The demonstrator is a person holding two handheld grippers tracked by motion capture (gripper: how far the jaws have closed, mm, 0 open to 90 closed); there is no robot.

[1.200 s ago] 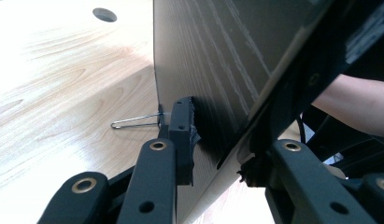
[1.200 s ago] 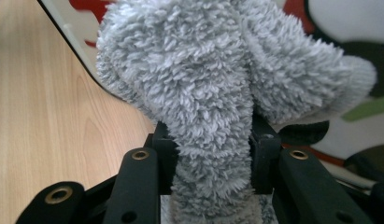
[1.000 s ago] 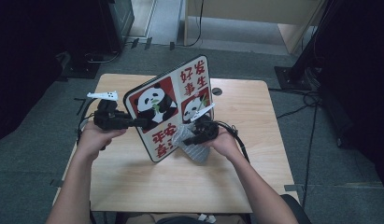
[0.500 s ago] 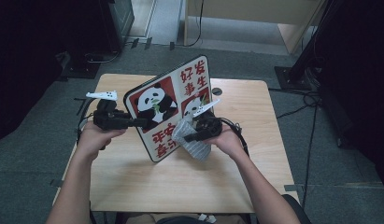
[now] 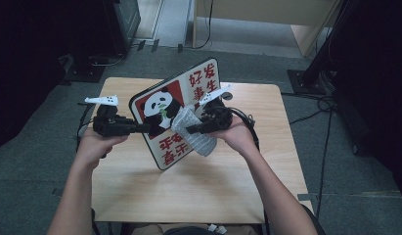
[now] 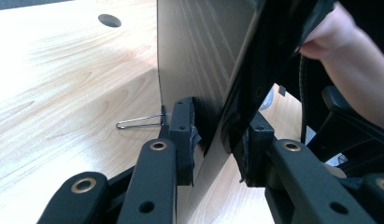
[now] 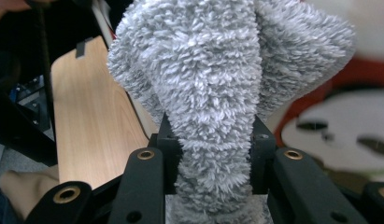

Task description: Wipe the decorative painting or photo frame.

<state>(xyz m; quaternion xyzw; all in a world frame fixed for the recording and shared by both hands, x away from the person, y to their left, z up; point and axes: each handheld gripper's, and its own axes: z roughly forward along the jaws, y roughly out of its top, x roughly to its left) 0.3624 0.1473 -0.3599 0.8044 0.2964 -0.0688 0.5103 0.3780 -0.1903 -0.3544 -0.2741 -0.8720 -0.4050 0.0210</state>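
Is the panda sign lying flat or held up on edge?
Held up: the red-and-white panda sign board stands tilted on the wooden table, left claw clamping its edge.

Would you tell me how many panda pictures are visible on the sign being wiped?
1: a panda in the sign's red upper-left panel. The grey cloth in the right gripper may hide another.

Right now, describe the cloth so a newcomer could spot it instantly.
On the wooden table, find the tilted panda sign board. Against its face, near the panda picture, the right gripper pinches a grey cloth. It is the one soft, fluffy, ribbed thing among hard surfaces.
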